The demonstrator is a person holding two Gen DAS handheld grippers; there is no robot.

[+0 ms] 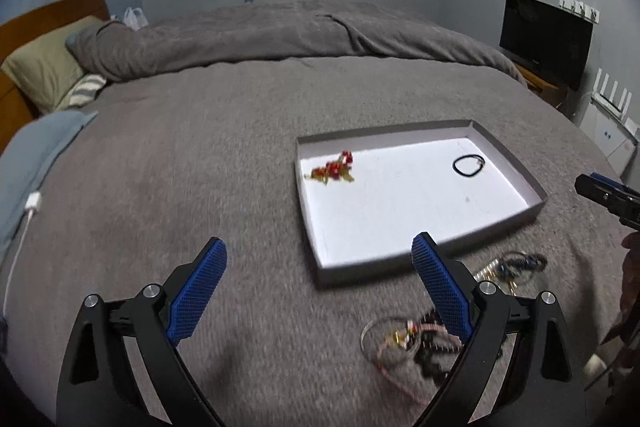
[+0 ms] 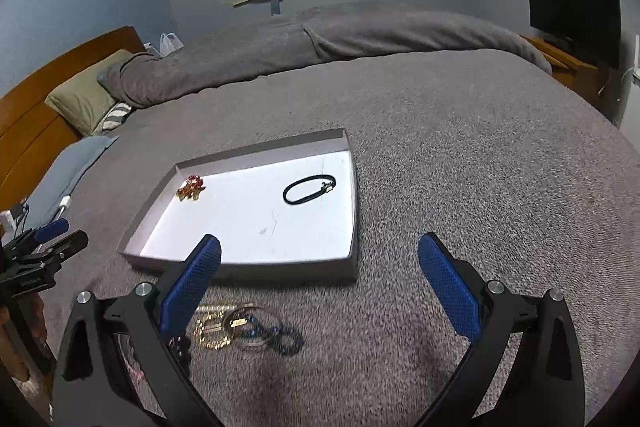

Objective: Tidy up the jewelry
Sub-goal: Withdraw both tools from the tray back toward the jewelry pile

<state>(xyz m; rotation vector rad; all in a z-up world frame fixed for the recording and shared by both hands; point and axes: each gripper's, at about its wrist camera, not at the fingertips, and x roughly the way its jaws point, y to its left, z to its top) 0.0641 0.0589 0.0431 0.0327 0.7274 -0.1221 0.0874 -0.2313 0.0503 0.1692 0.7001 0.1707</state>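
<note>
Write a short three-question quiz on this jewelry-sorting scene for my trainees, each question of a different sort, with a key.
1. True or false: the black bracelet lies inside the shallow tray.
2. Multiple choice: the red beaded piece is (A) on the blanket, (B) in the tray, (C) in the left hand-held gripper.
3. Short answer: is the right hand-held gripper holding anything?

Key: 1 true. 2 B. 3 No; both grippers are open and empty, and the blue-beaded and gold pieces lie on the grey blanket in front of the tray.
</note>
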